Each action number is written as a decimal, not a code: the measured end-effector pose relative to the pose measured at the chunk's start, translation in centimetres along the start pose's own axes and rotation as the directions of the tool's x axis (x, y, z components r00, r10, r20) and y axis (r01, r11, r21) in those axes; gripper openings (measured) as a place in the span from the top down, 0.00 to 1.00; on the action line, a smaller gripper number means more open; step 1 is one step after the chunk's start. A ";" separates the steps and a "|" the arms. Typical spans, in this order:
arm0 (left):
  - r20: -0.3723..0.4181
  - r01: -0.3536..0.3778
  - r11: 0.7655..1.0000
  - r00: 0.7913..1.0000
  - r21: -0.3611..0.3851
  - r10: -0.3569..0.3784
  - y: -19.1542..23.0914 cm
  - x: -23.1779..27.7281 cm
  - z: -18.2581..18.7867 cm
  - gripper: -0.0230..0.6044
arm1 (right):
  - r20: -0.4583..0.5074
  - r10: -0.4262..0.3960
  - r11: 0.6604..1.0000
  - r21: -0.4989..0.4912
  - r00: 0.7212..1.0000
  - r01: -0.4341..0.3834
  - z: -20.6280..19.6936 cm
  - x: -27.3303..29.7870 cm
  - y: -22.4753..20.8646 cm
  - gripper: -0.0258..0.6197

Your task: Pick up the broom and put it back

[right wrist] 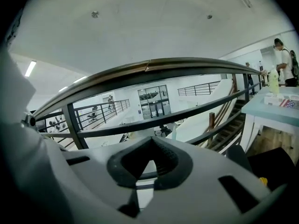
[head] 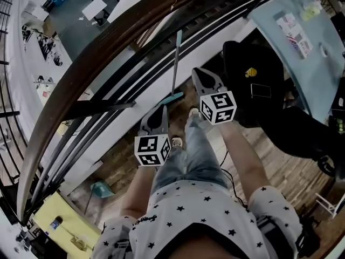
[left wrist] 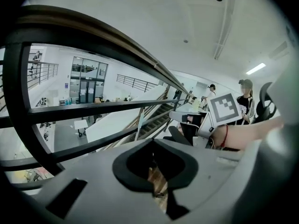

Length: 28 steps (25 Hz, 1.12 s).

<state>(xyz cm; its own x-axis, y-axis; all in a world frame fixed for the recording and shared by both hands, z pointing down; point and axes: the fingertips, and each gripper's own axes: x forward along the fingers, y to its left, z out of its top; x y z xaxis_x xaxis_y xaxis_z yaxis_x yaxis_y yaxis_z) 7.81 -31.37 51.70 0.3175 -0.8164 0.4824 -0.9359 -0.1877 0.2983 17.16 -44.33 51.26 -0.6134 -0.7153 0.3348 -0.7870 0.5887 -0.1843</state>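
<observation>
While jaws sit closed, left gripper (head: 160,109), right gripper (head: 198,72) tilt down.

Glossy wooden handrail (head: 97,55), matt plank floor (head: 285,171)

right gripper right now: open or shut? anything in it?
Shut, empty. In the right gripper view the right gripper has its jaws meeting at the tips, with only the railing visible beyond them.

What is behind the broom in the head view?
Behind the broom stand the railing's dark bars and its wooden handrail; through them shows a lower floor with white desks. The stretch of railing foot that the broom's teal head covers cannot be seen.
</observation>
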 end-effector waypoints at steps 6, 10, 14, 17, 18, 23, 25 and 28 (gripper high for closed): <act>-0.017 -0.036 0.999 0.999 -0.015 0.035 0.7 2.8 -0.8 0.94 | -0.016 0.011 0.999 -0.031 1.000 -0.011 -0.9 4.3 -2.9 0.97; -0.022 -0.050 0.999 0.999 -0.018 0.050 1.0 4.3 -1.2 0.94 | -0.029 0.014 0.999 -0.033 0.999 -0.015 -1.7 7.0 -4.7 0.97; -0.022 -0.070 0.997 0.997 -0.028 0.069 2.1 4.9 -1.6 0.94 | -0.044 0.020 0.998 -0.052 0.999 -0.022 -2.4 9.7 -5.3 0.97; -0.020 -0.076 0.996 0.997 -0.036 0.076 2.7 5.4 -1.7 0.94 | -0.055 0.023 0.998 -0.051 0.998 -0.026 -2.9 11.8 -5.7 0.97; -0.020 -0.077 0.996 0.997 -0.038 0.076 2.7 5.6 -1.8 0.94 | -0.060 0.027 0.998 -0.047 0.998 -0.030 -3.1 12.4 -5.9 0.93; -0.036 -0.081 0.996 0.996 -0.044 0.079 2.8 6.7 -2.6 0.94 | -0.099 0.047 0.997 -0.051 0.994 -0.052 -4.7 15.7 -6.8 0.81; -0.042 -0.085 0.995 0.996 -0.047 0.083 2.9 6.9 -2.9 0.94 | -0.113 0.050 0.997 -0.059 0.992 -0.057 -5.2 16.9 -7.0 0.78; -0.050 -0.095 0.994 0.994 -0.050 0.093 3.3 7.4 -3.3 0.94 | -0.131 0.049 0.996 -0.062 0.990 -0.058 -5.9 18.5 -7.7 0.76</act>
<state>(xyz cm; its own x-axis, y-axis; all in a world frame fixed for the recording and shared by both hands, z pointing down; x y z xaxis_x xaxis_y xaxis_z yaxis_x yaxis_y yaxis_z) 7.61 -36.26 58.94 0.2364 -0.8019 0.5488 -0.9530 -0.0813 0.2918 12.23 -59.86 64.32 -0.6377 -0.6299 0.4433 -0.7447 0.6513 -0.1458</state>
